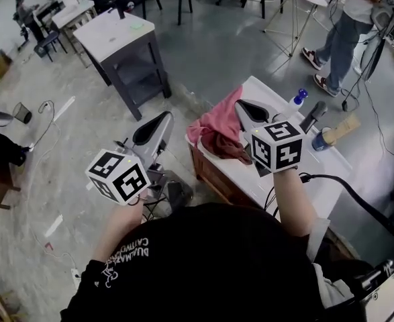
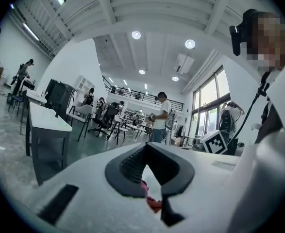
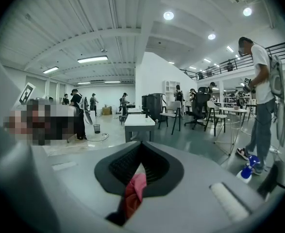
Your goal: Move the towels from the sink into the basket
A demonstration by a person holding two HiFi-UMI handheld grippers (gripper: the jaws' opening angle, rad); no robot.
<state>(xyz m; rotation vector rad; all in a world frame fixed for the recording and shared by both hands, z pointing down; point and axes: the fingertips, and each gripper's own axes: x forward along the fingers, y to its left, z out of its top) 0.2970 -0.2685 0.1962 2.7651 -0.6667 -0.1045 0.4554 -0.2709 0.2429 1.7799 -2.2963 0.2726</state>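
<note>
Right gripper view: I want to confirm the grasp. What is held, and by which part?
The pink towel, a bunched fold pinched in the shut right gripper.

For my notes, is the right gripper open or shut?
Shut: the right gripper pinches the pink towel between closed jaws.

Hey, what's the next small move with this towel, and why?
Probably carry the pink towel clear of the white counter, keeping the grip: the right gripper is shut on it, it hangs over the counter's edge, and no basket is clearly in view yet.
</note>
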